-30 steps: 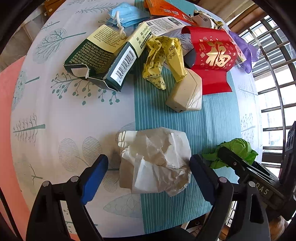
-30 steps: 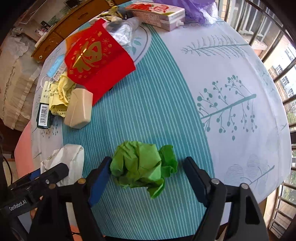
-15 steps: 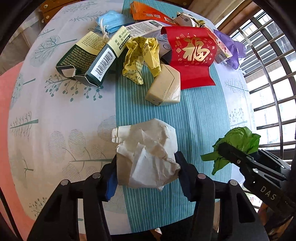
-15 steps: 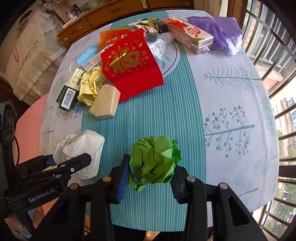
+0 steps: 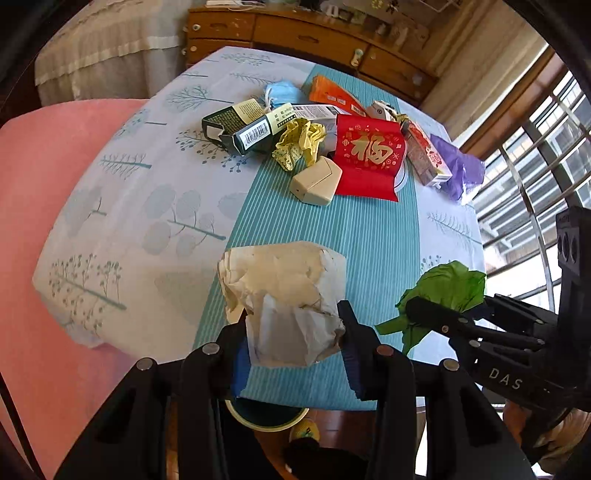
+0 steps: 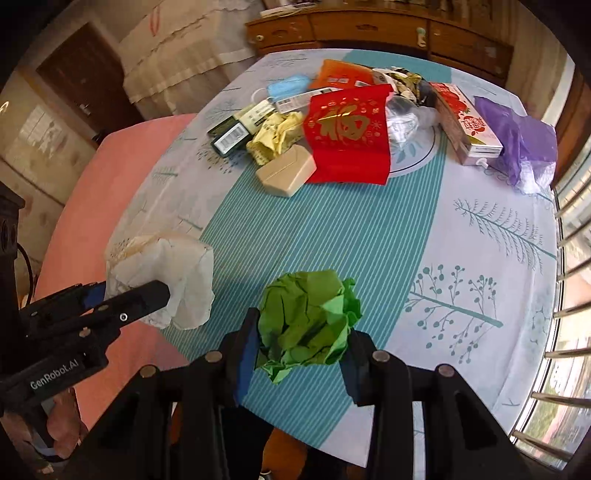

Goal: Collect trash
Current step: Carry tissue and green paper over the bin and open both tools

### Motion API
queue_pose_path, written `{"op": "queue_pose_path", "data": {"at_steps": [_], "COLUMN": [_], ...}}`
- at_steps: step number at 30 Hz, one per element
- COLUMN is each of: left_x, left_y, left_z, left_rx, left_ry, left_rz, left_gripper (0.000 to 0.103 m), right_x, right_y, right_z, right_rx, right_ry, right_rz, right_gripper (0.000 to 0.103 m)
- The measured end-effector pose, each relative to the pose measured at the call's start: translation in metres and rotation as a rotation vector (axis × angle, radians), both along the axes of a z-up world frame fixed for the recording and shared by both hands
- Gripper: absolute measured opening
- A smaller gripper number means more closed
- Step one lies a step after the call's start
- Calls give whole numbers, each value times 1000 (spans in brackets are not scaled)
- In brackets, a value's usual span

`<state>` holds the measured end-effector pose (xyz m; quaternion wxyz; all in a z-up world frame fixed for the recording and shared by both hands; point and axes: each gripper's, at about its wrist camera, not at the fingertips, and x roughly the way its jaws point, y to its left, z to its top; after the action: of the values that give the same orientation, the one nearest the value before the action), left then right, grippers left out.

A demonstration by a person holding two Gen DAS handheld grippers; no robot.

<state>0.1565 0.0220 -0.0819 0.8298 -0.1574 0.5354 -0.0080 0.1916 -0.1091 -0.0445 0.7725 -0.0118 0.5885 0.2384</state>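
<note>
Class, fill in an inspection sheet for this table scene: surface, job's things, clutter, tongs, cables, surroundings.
Surface: tablecloth, tree print with a teal striped band.
Job's things: white paper wad and green paper wad, both held.
Clutter: red envelope, beige box, yellow wrapper, purple bag.
Tongs: left tongs closing on the white wad; right tongs grip the green wad.
Cables: nothing seen.
Surroundings: wooden dresser, window bars.
</note>
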Motion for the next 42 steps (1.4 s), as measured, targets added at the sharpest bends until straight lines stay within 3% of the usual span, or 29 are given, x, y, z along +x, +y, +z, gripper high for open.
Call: {"op": "queue_pose_path", "data": {"at_steps": [6,14,21,27,35,42], "left_x": [-72,-141,-168,-188,-199,-180], "left_y": [-9,-22,-26,-21,-4,-4], "left_z": [3,5,-25,-89,-212,-313], "left_rx": [-20,42,32,-17,-49,-66], "left_ry": [12,45,100,160,234,261], "left_rz": [142,139,84,30,-3,-43], "left_gripper": [40,40,40,40,40,40], "right_x": [-37,-87,-130,-162,-201,-194], "right_y": [-15,-8,5,15,32,21], "right_z": [-1,6,0,-55,-173,-271], "right_rx": [33,54,34,-62,-211,-259], "right_ry": [43,27,-12,60,98,140], "right_rz": [112,226,263,180,109,-19], "right_gripper": [40,40,40,40,40,40]}}
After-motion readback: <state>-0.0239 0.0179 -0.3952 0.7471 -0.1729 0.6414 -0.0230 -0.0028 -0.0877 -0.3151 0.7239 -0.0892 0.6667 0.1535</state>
